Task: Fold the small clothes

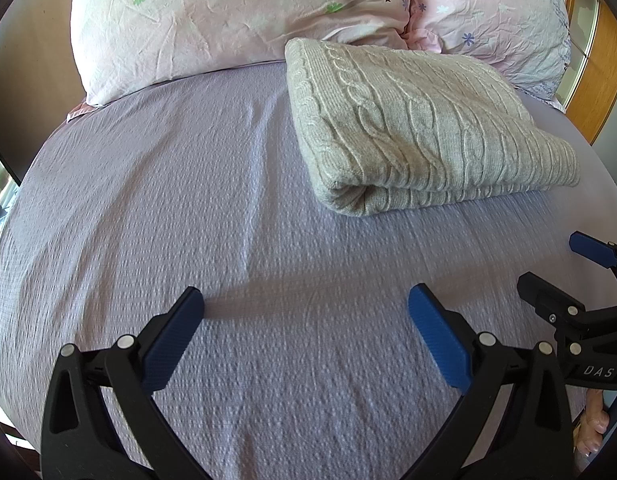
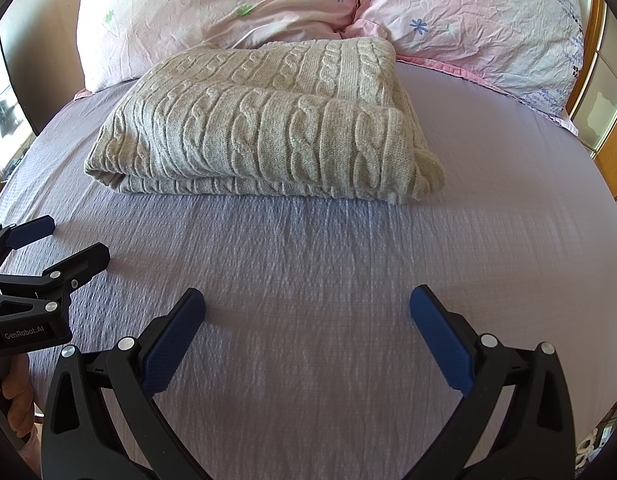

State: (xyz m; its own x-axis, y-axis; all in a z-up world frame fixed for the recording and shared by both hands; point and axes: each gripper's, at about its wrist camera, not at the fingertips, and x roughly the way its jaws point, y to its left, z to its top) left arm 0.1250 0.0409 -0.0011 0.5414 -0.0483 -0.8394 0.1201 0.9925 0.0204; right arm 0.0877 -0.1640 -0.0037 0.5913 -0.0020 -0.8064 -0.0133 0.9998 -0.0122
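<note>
A beige cable-knit sweater (image 1: 420,128) lies folded into a thick rectangle on the lilac bedsheet (image 1: 188,208), near the pillows. It also shows in the right wrist view (image 2: 264,128), with a folded sleeve lying across its top. My left gripper (image 1: 306,304) is open and empty, low over the sheet, short of the sweater and to its left. My right gripper (image 2: 307,304) is open and empty, in front of the sweater. Each gripper shows in the other's view, the right one (image 1: 556,268) and the left one (image 2: 64,240), side by side.
Two pink floral pillows (image 2: 236,4) (image 2: 480,20) lean behind the sweater at the head of the bed. A wooden frame with glass panels (image 2: 604,100) stands to the right. The bedsheet (image 2: 488,220) spreads on all sides of the sweater.
</note>
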